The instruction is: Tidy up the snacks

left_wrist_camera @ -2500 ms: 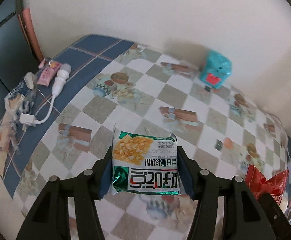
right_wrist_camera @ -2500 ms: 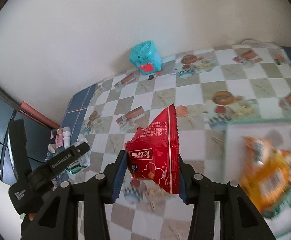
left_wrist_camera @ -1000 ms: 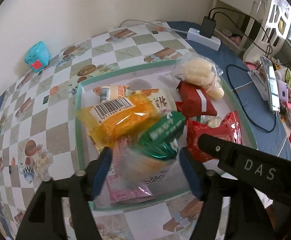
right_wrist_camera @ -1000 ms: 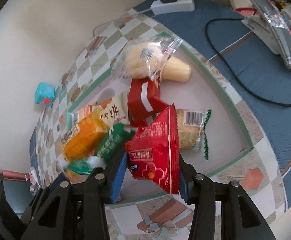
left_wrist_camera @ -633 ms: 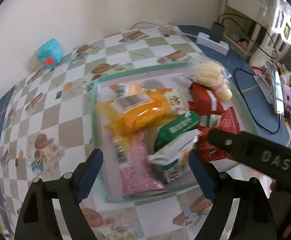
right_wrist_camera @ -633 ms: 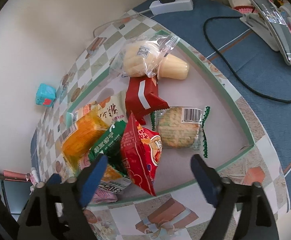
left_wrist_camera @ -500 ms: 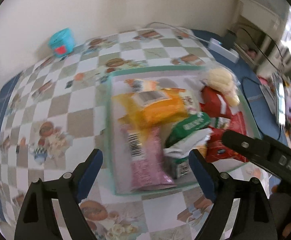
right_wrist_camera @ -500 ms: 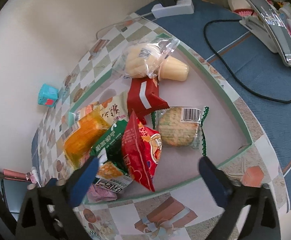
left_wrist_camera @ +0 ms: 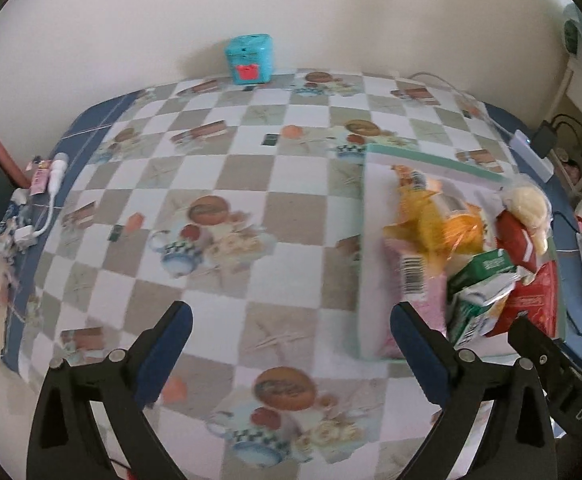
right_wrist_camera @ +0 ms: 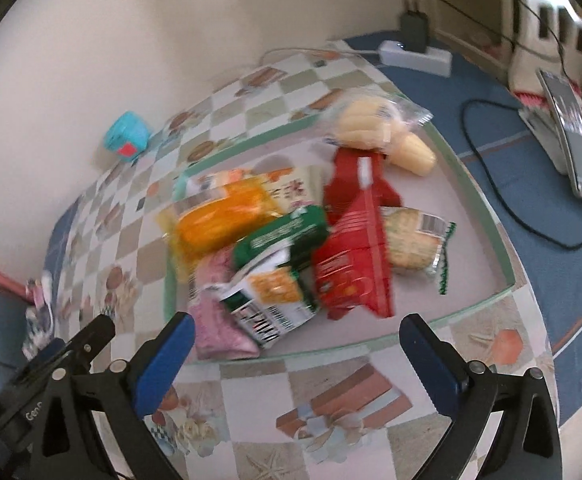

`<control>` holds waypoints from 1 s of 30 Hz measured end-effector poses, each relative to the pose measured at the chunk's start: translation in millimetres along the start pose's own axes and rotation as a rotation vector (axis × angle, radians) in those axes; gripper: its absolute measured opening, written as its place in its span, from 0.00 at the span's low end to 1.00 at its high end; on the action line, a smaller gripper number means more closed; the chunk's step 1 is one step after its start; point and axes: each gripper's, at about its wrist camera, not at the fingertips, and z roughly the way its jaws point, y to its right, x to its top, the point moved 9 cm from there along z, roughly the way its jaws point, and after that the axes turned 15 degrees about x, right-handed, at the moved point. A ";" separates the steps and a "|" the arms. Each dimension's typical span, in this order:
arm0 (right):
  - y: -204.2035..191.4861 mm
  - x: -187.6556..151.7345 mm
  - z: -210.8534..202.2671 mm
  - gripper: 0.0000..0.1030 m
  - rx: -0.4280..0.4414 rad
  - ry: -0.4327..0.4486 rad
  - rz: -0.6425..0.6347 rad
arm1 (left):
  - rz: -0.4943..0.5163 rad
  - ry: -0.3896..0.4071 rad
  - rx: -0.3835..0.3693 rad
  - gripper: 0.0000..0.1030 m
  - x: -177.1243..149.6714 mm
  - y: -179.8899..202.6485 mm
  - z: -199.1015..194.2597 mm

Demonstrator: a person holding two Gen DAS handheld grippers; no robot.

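Both grippers are empty and stand over the checked worktop (left_wrist_camera: 251, 184), and every snack lies in the tray (right_wrist_camera: 479, 196)

The left gripper (left_wrist_camera: 291, 332) has its jaws spread wide; they have just been opening, with only bare cloth between them. From it the tray sits to the right, its near corner just beside the right jaw

The right gripper (right_wrist_camera: 297, 340) also has its jaws wide apart with nothing held, poised at the tray's near rim

Inside the tray, the green packet (right_wrist_camera: 279, 264) lies toward the near left, leaning on the pink packet (right_wrist_camera: 219, 320) at that corner. The red bag (right_wrist_camera: 355, 260) lies against the green packet's right side, overlapping the round cracker pack (right_wrist_camera: 415, 240) further right. The orange packet (right_wrist_camera: 223, 216) lies behind the green one. A red box (right_wrist_camera: 355, 176) sits behind the red bag, and the pale pastry bag (right_wrist_camera: 375, 128) rests at the tray's far rim

A teal box (left_wrist_camera: 249, 58) stands at the wall, well away from the tray

The pictures are blurred, so small print cannot be read
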 end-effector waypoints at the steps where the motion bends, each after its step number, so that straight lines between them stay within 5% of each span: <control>1: -4.1 -1.0 -0.2 1.00 -0.004 0.001 -0.015 | 0.001 0.008 0.015 0.96 -0.9 -4.3 -1.3; 12: -28.0 -3.5 -4.1 1.00 -0.064 0.029 -0.117 | 0.005 0.032 0.100 0.96 -6.9 -29.2 -6.7; 30: -36.5 -7.7 3.4 1.00 -0.083 0.006 -0.158 | -0.047 -0.028 0.121 0.96 -8.7 -49.8 8.0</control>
